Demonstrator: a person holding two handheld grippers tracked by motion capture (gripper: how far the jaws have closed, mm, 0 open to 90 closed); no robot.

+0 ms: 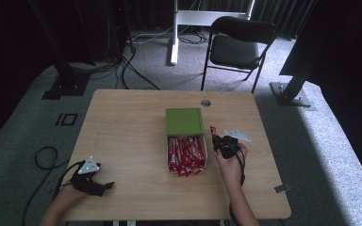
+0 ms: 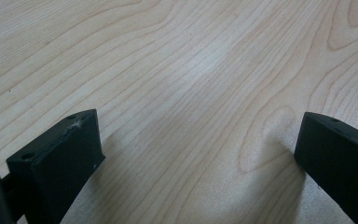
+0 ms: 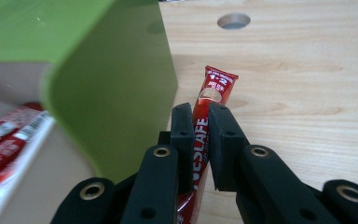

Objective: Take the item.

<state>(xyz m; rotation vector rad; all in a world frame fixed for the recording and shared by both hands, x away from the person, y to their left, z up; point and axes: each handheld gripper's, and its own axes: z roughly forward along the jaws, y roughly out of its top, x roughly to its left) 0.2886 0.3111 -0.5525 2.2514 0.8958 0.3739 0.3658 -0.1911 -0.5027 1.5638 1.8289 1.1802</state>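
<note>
Right gripper: the right gripper [image 3: 200,135] is clamped on a red sachet [image 3: 212,91], jaws pressed to its two flat sides around mid-length.
Sachet position: held above the table [image 1: 122,136], just beside the right wall of the box [image 1: 205,146], toward the table's right edge.
Long axis: the sachet runs along the jaws, its free end pointing to the far edge of the table, past the fingertips; its lower end drops between the gripper's arms.
Key relation: the box lies to the gripper's left, so I judge any return or set-down hinges on that sideways gap; bare wood lies to its right.
Box: its green lid [image 1: 184,121] stands folded back on the far side; red sachets [image 1: 186,154] fill the tray.
Left gripper: the left gripper [image 1: 104,187] rests near the near left corner, jaws wide apart and empty, well apart from the box.
Nearer hand: the right.
Hard to tell: the sachet's lower end is hidden; the print is partly covered.
</note>
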